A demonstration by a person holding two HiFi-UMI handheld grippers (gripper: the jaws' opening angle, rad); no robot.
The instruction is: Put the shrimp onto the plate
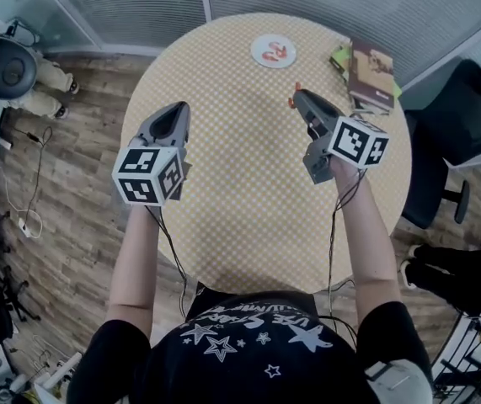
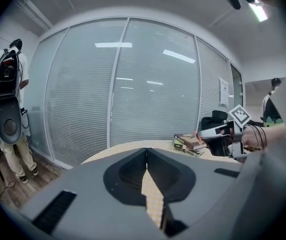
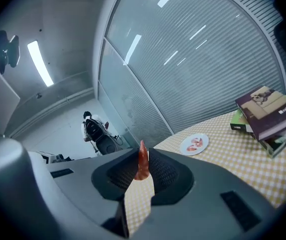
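A white plate (image 1: 273,50) with orange shrimp on it sits at the far side of the round checkered table (image 1: 248,183); the right gripper view shows the same plate (image 3: 194,144). My right gripper (image 1: 297,99) is held above the table, short of the plate, shut on an orange shrimp (image 3: 142,162) that sticks up between its jaws. The shrimp (image 1: 292,100) shows as a small orange bit at the gripper tip. My left gripper (image 1: 175,114) hovers over the table's left part, its jaws closed together with nothing between them (image 2: 146,154).
A stack of books (image 1: 366,76) lies at the table's far right edge. A black office chair (image 1: 455,141) stands to the right. A person (image 2: 7,109) with a backpack stands by the glass wall at the left. Wood floor surrounds the table.
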